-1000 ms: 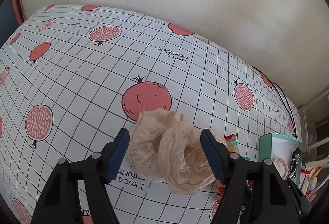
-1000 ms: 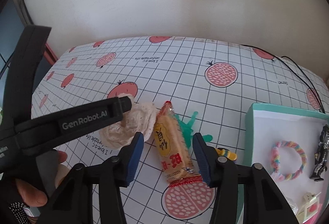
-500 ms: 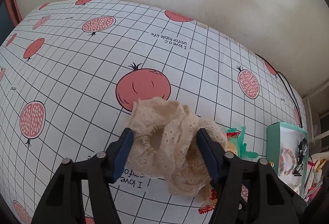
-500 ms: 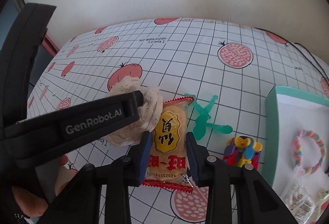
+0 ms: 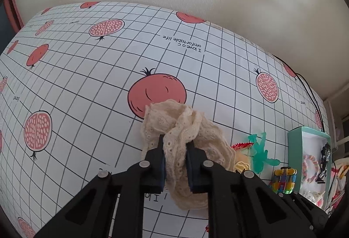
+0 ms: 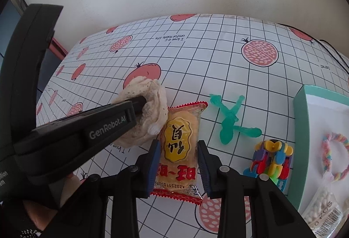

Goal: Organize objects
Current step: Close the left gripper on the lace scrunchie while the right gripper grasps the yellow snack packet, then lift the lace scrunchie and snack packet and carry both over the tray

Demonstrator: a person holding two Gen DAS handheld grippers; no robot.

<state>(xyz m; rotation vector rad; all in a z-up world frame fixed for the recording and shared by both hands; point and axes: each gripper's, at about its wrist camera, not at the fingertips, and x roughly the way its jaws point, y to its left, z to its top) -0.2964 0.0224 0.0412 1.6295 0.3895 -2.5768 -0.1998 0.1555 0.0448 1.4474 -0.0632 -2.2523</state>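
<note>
now the left tongs (image 5: 175,160) pinch the lace scrunchie (image 5: 183,129); the snack packet (image 6: 177,146) lies lengthwise between the right tongs (image 6: 177,169), spread apart.

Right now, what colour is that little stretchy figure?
Translucent green figure, clearest in the right wrist view.

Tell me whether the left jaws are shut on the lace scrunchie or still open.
Shut on it. The left gripper has its jaws pressed into the cream lace scrunchie, bunching the fabric between them; the right wrist view shows the same pinch.
</note>
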